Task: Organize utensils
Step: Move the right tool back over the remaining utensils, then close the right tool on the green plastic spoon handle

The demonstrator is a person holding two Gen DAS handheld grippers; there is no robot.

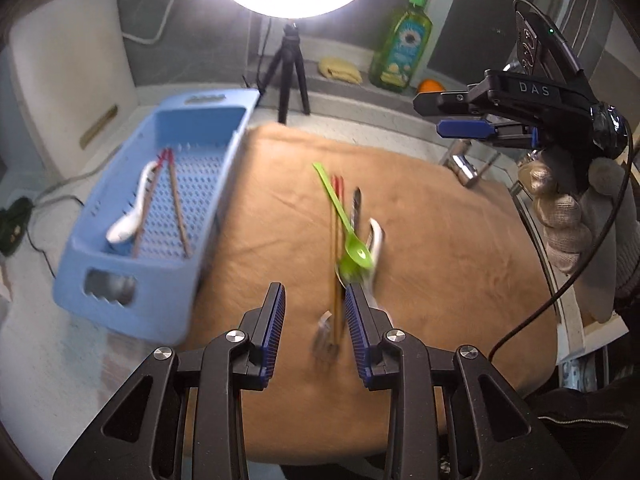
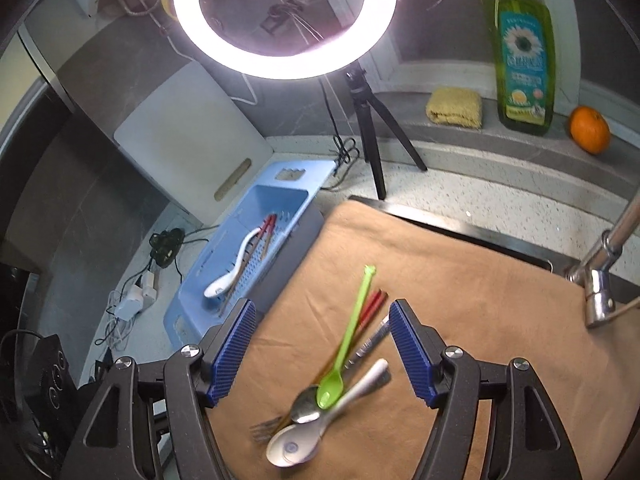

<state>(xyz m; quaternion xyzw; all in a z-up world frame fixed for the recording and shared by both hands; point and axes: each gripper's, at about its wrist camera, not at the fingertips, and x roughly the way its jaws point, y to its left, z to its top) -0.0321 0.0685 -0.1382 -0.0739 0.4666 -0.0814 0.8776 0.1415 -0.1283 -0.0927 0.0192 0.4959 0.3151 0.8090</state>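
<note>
A pile of utensils lies on the brown cloth (image 1: 440, 260): a green spoon (image 1: 340, 216), red-tipped chopsticks (image 1: 335, 240), a white spoon (image 1: 377, 240) and a fork (image 1: 326, 336). My left gripper (image 1: 318, 324) hangs open over the near end of the pile, gripping nothing. The blue basket (image 1: 132, 304) at the left holds a white spoon (image 1: 132, 216) and chopsticks (image 1: 178, 208). My right gripper (image 2: 324, 344) is open above the green spoon (image 2: 344, 344), white spoon (image 2: 320, 432), metal spoon (image 2: 308, 402) and fork (image 2: 268, 426), holding nothing. A gloved hand (image 1: 568, 216) carries the right gripper (image 1: 440, 116).
A ring light on a black tripod (image 2: 372, 136) stands behind the cloth. On the back ledge are a green soap bottle (image 2: 520, 60), a yellow sponge (image 2: 454, 108) and an orange (image 2: 590, 130). The faucet (image 2: 600, 280) juts in at the right. A white cutting board (image 2: 188, 136) leans behind the basket (image 2: 318, 172).
</note>
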